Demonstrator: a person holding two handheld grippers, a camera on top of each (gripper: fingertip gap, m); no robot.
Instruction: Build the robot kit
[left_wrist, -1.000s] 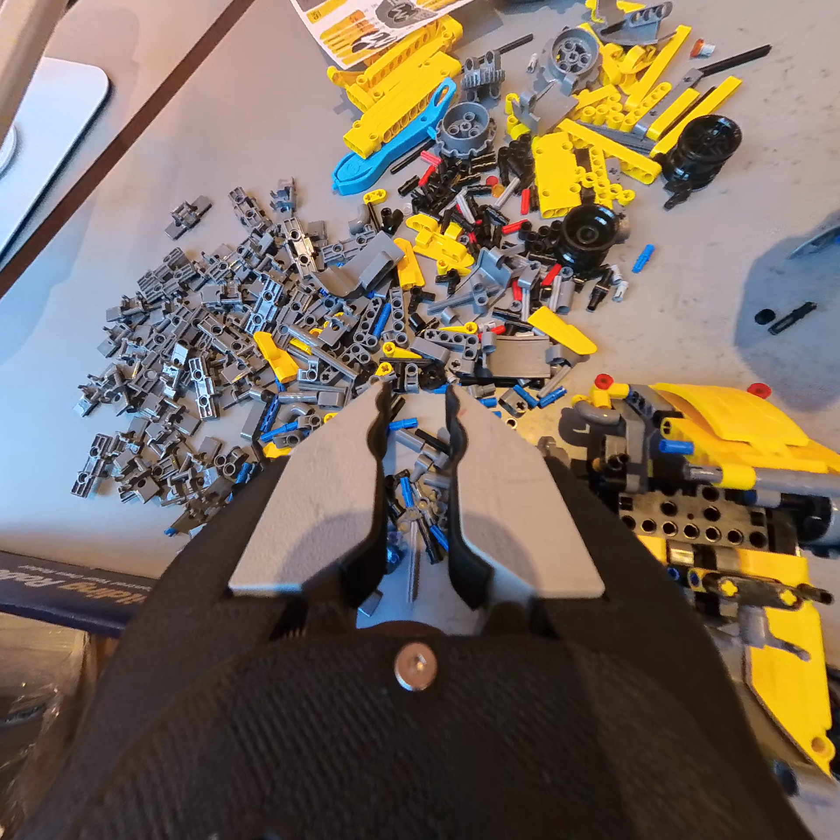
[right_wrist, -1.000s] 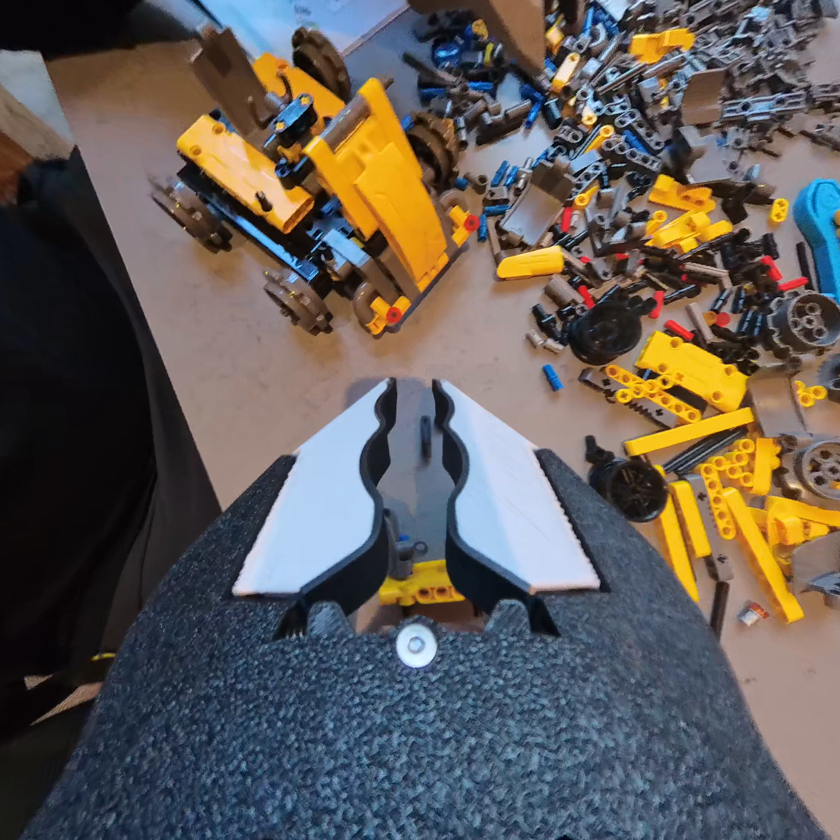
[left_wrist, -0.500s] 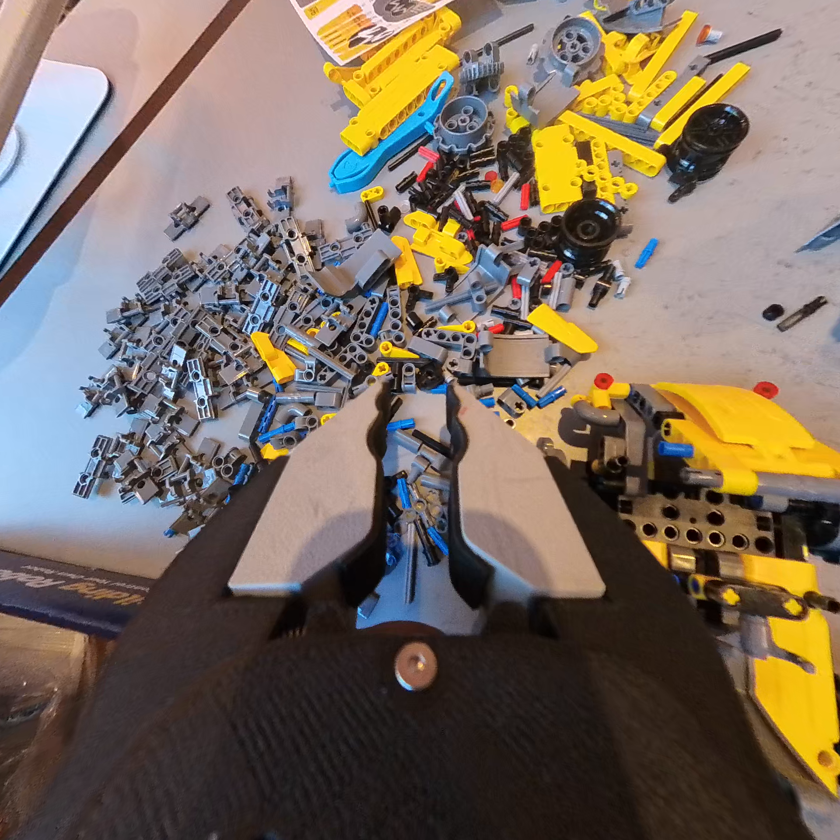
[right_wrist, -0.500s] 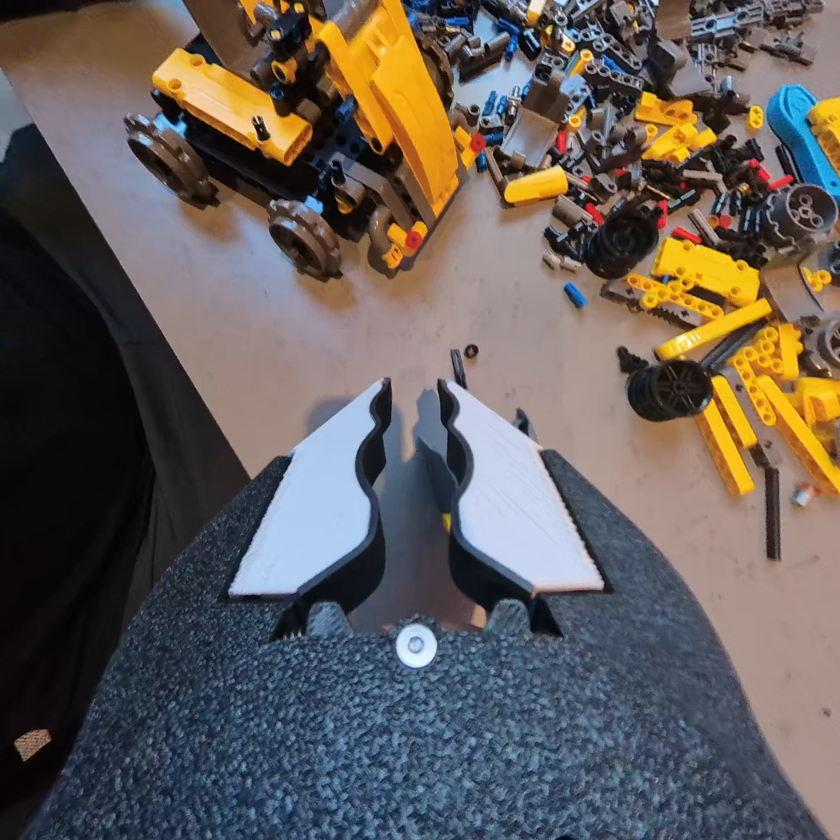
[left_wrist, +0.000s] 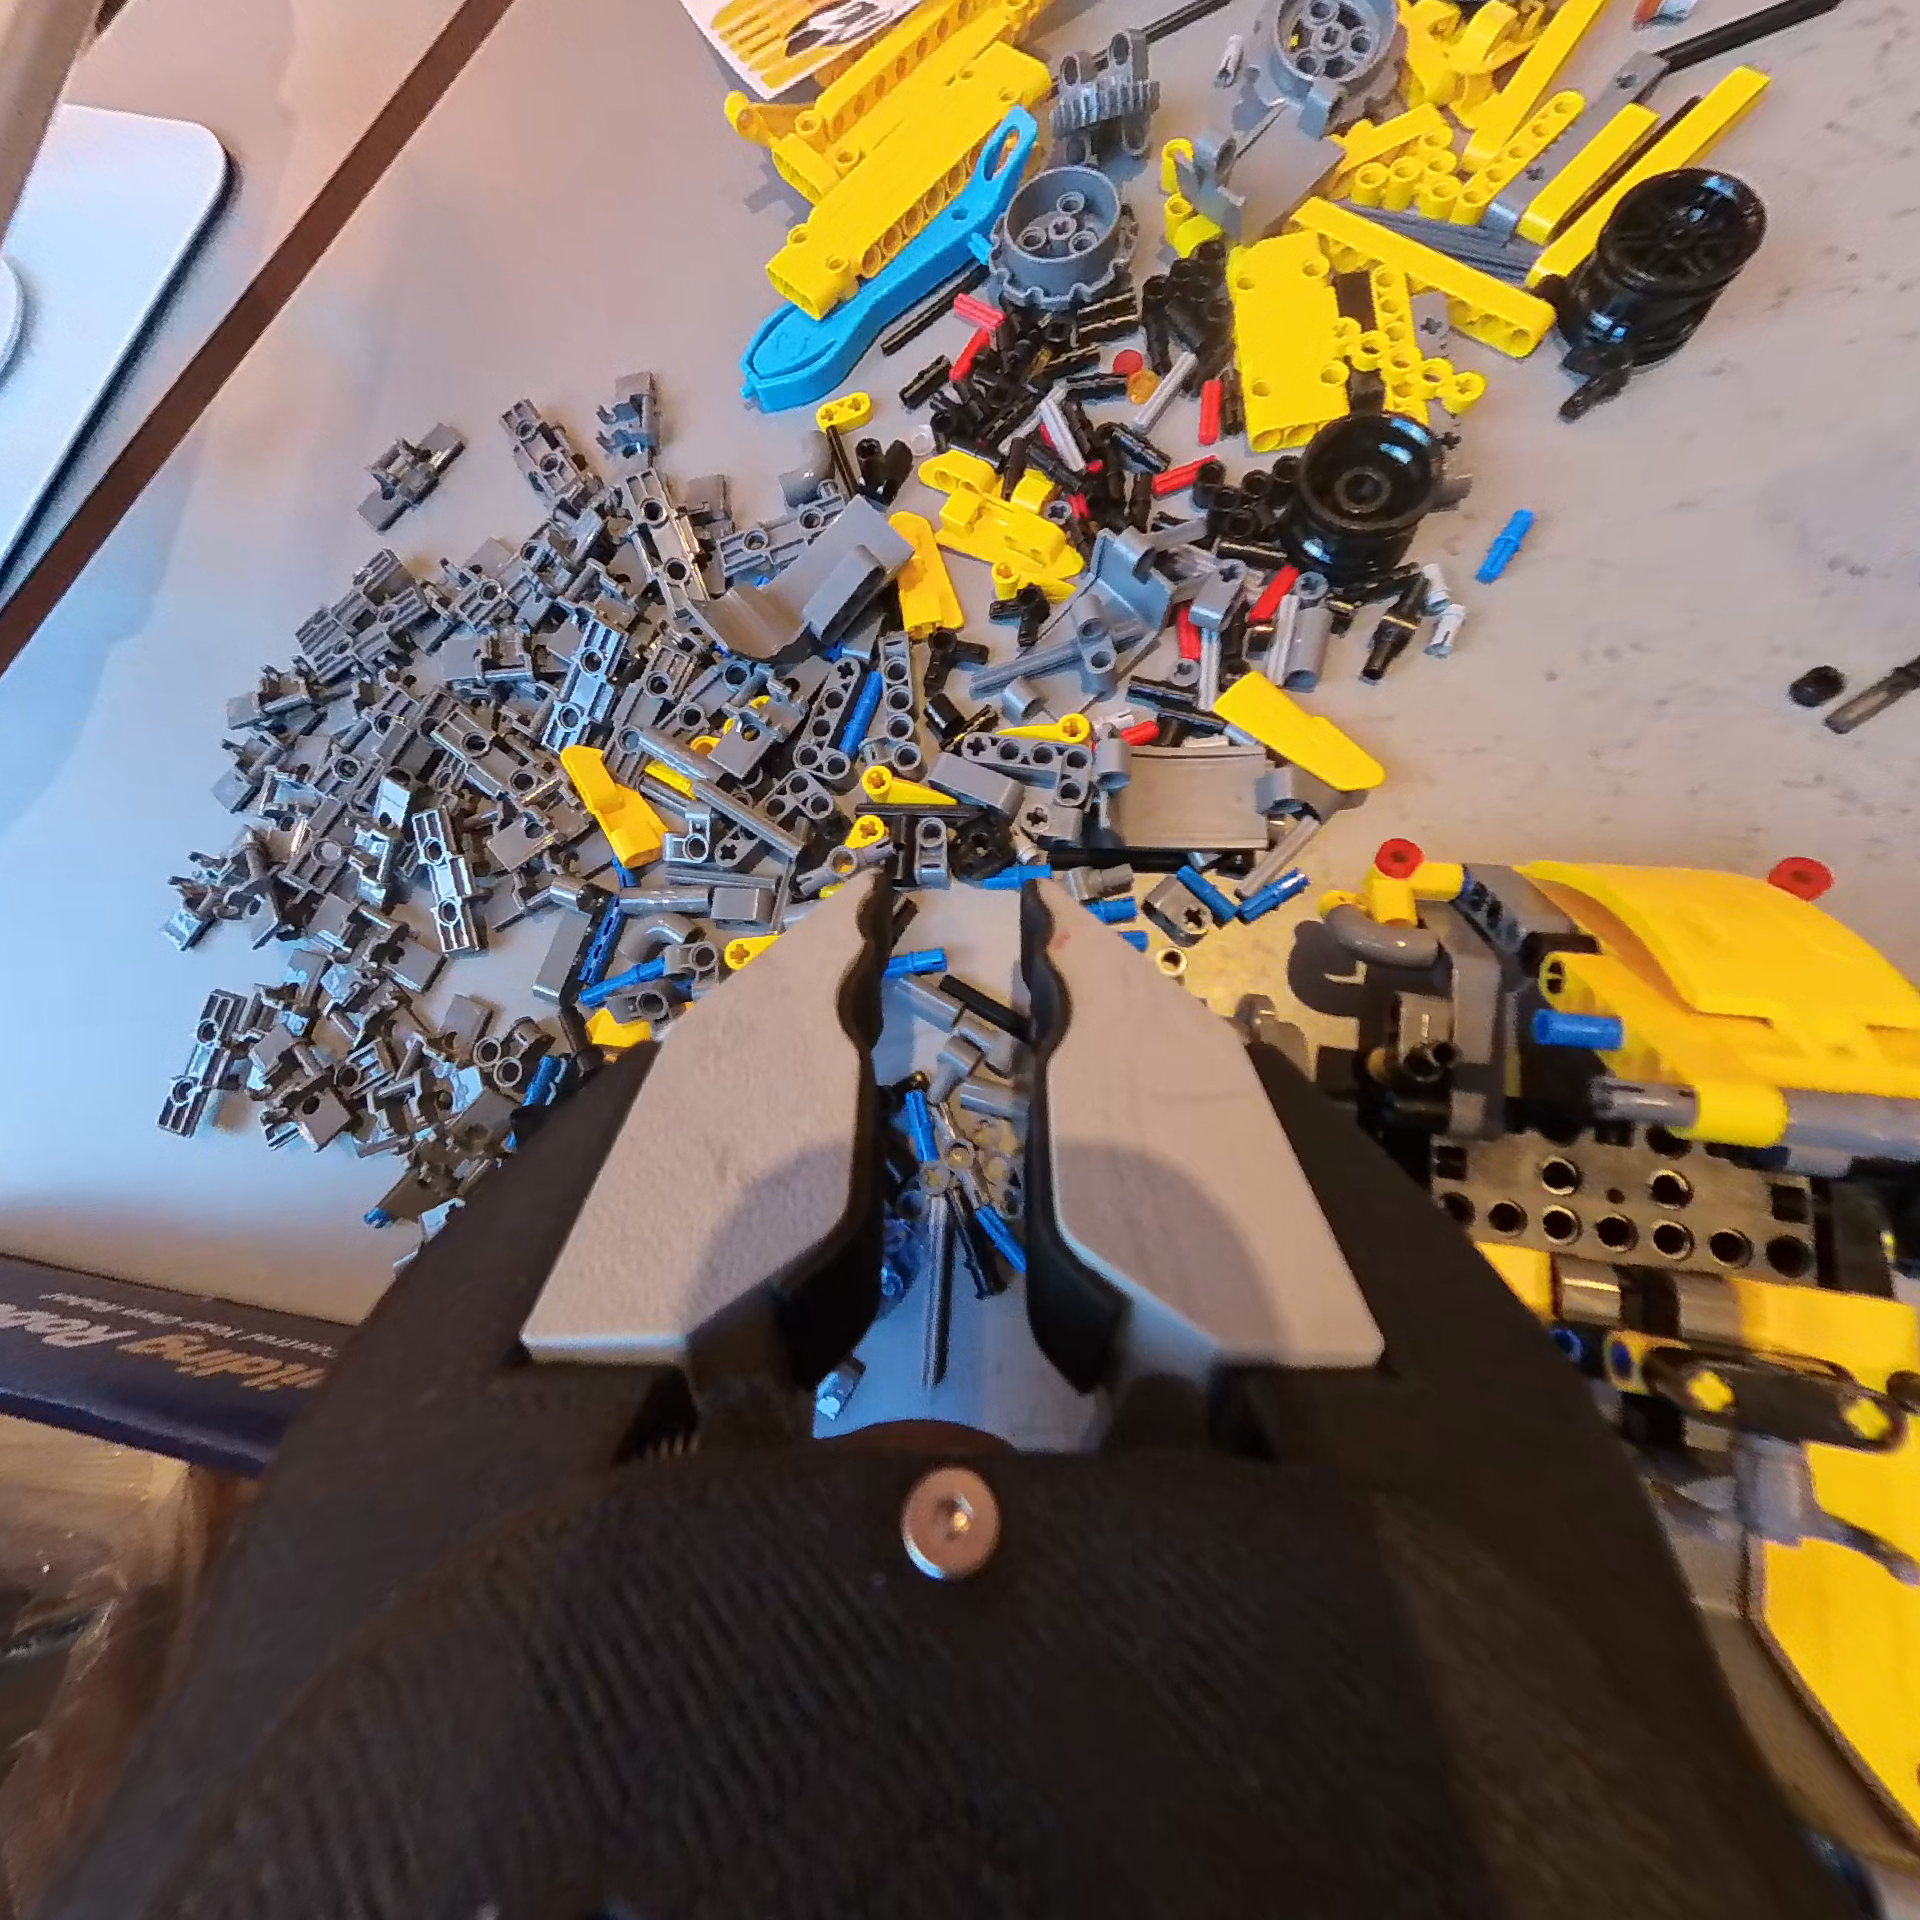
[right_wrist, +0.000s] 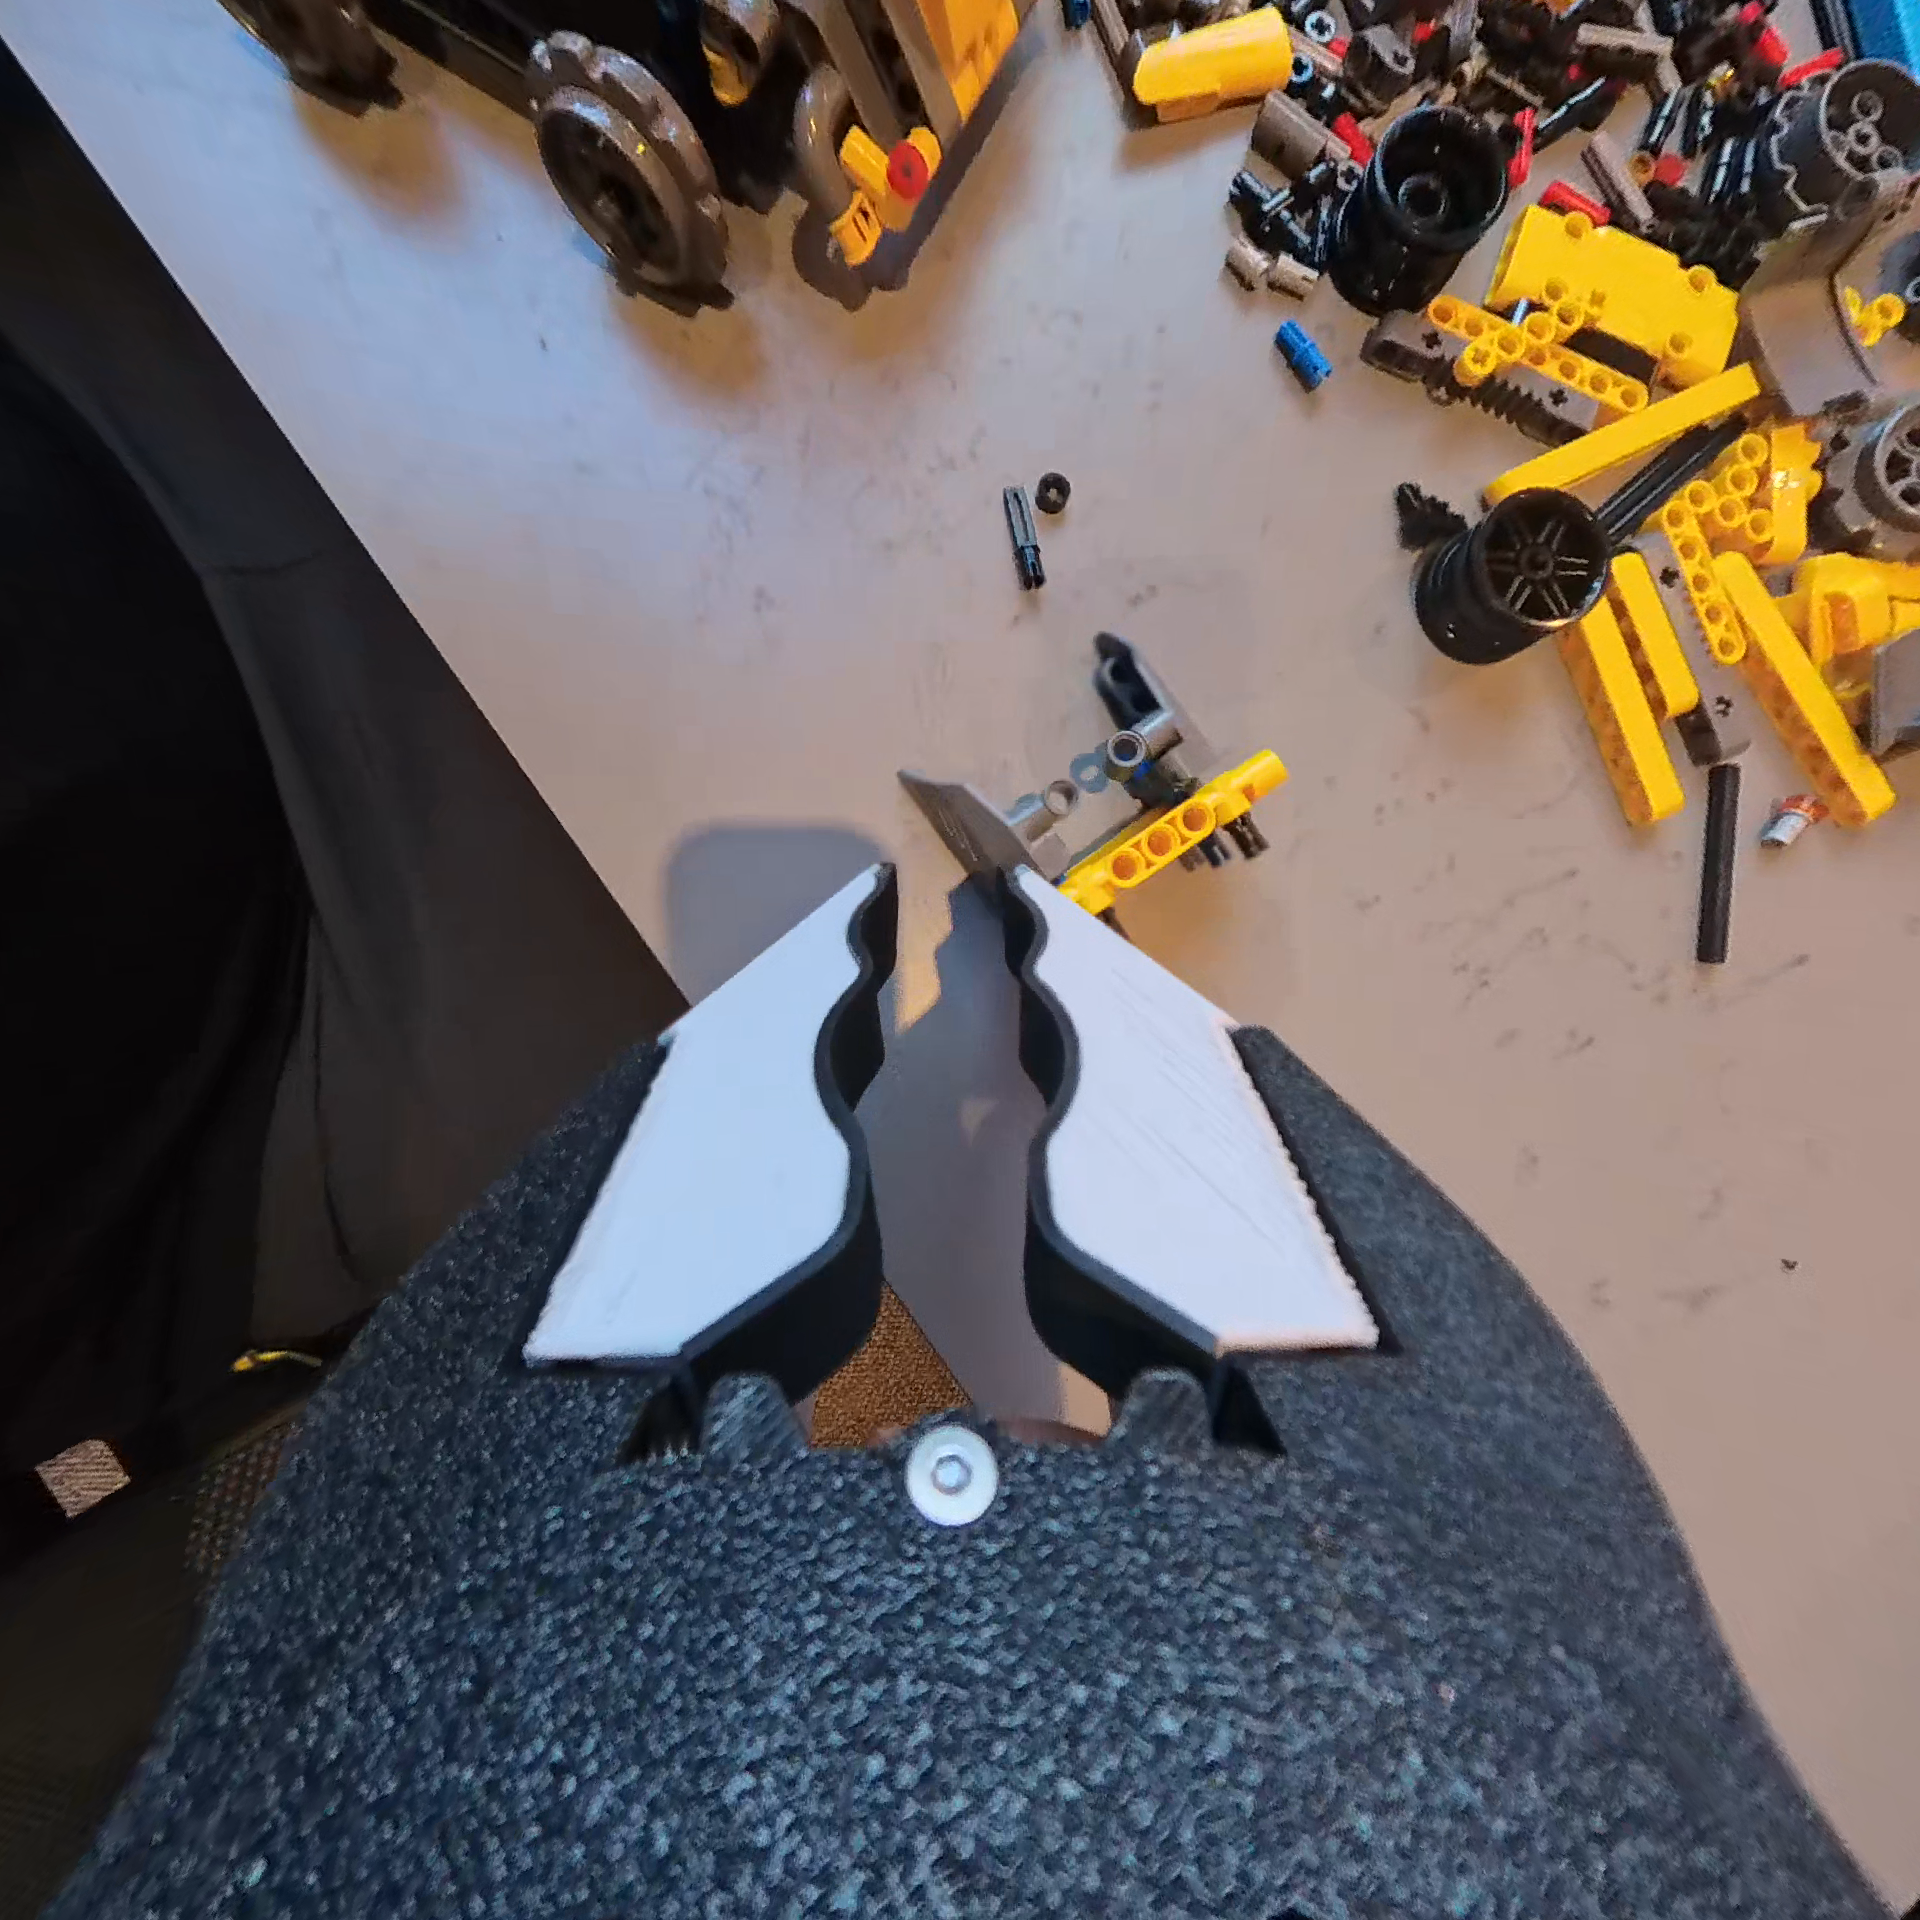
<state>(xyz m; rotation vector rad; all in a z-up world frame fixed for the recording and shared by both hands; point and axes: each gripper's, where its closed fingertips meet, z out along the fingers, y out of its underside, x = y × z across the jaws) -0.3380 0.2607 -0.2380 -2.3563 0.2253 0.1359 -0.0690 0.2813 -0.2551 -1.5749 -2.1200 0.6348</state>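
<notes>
In the right wrist view, our right gripper (right_wrist: 948, 883) hangs above the pale tabletop (right_wrist: 623, 582) near its front edge, and its two white fingers stand slightly apart with nothing between them. Just beyond the fingertips, a little to the right, lies a small sub-assembly of a yellow holed beam with grey and black connectors (right_wrist: 1143, 800). Its long axis runs slanted, from near-left up to far-right. We cannot tell if the right finger touches it or is only just beside it. Farther ahead a short black pin (right_wrist: 1023, 535) and a small black ring (right_wrist: 1051, 492) lie alone on the bare surface.

In the left wrist view, our left gripper (left_wrist: 951, 896) hovers over the near edge of a wide heap of small grey, blue and black plastic parts (left_wrist: 623, 748). Its fingers are parted and hold nothing; loose pins show in the gap below. To its right stands a half-built yellow and black toy vehicle (left_wrist: 1621, 1091). Beyond the heap lie yellow beams (left_wrist: 1351, 260) and a black wheel (left_wrist: 1361, 488).

The right gripper is the nearer one to the sub-assembly. Both grippers point forward and downward at the table.
</notes>
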